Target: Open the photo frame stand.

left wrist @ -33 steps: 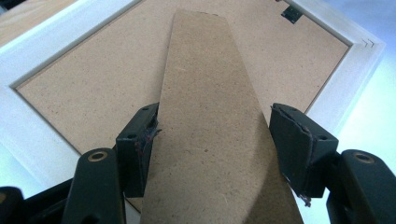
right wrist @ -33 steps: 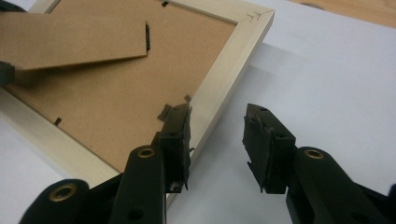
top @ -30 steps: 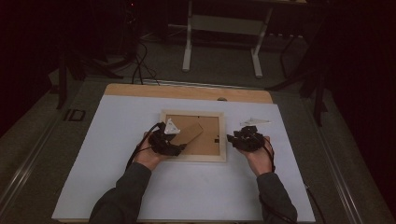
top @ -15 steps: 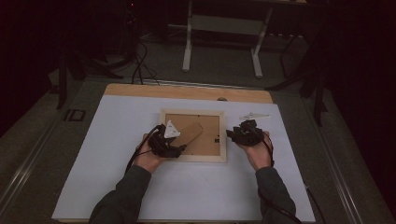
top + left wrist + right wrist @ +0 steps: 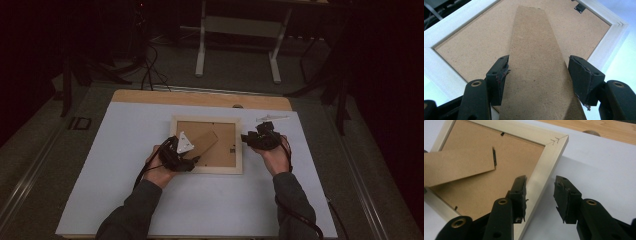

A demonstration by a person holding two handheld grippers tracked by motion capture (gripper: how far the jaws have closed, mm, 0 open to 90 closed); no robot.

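A light wooden picture frame lies face down on the white table top, its brown backing board up. A brown stand flap runs slantwise across the backing. My left gripper is at the frame's near left corner, open, one jaw on each side of the stand flap. In the left gripper view, the left gripper has small gaps beside the flap. My right gripper is open at the frame's right side. In the right gripper view, the right gripper straddles the frame's rail without squeezing it.
A small white object lies at the back right of the white sheet. A bare wooden strip with a round hole borders the far edge. Behind it are the legs of a metal stand and floor cables.
The right gripper has shifted slightly forward and left, up to the frame's right rail. The left gripper stays at the stand flap, barely moved.
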